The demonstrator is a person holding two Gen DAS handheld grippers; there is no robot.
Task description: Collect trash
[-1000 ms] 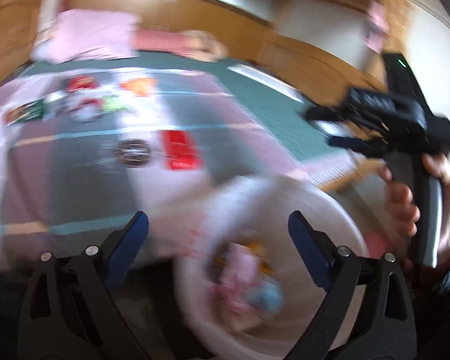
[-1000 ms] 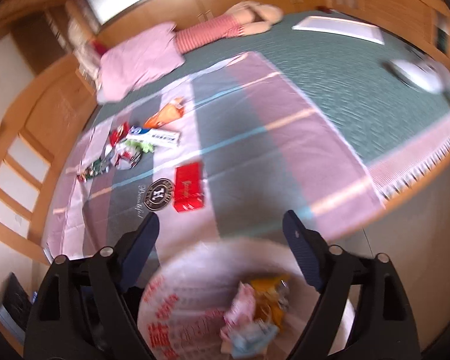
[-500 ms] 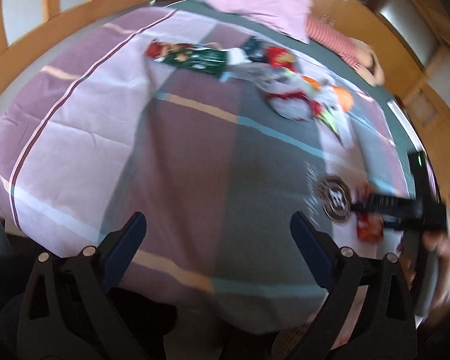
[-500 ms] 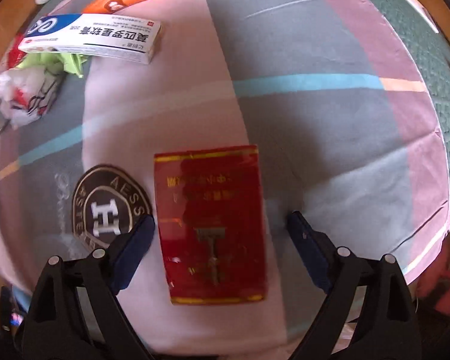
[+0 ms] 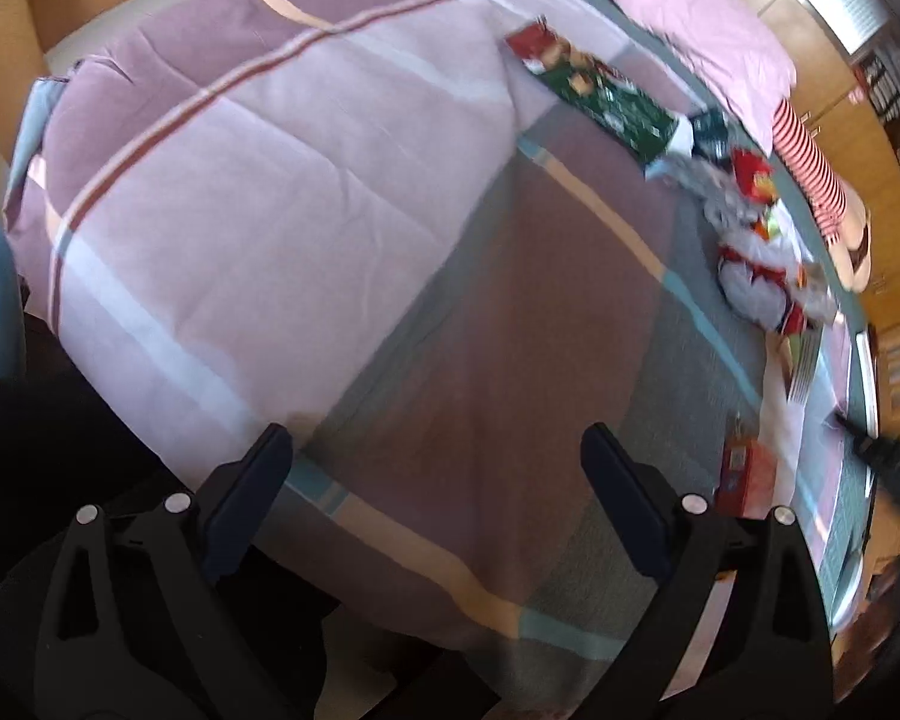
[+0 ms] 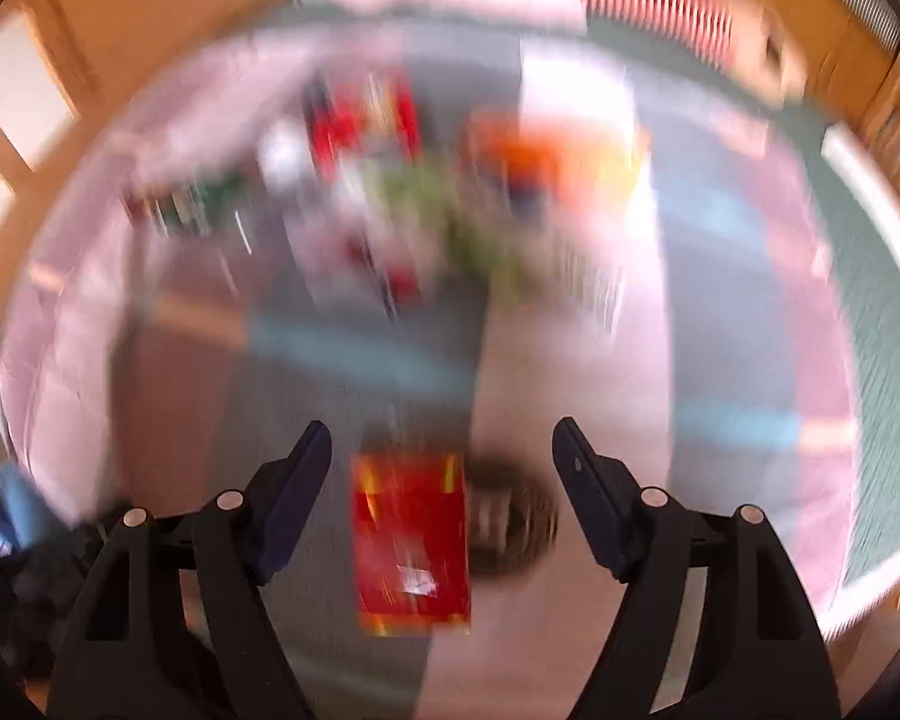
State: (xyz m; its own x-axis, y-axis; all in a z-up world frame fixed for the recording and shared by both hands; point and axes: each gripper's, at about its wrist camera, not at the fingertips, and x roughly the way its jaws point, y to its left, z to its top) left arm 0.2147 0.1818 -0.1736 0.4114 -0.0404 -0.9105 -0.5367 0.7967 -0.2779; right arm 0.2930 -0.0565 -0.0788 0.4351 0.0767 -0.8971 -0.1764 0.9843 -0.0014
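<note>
The right gripper point(image 6: 441, 456), jaws closing but touching nothing, hangs above the flat red cardboard packet point(image 6: 412, 543) on the pink-and-grey striped bedspread point(image 5: 258, 192), apparently to pinch it, while the left gripper point(image 5: 435, 468) stands spread and empty.
</note>
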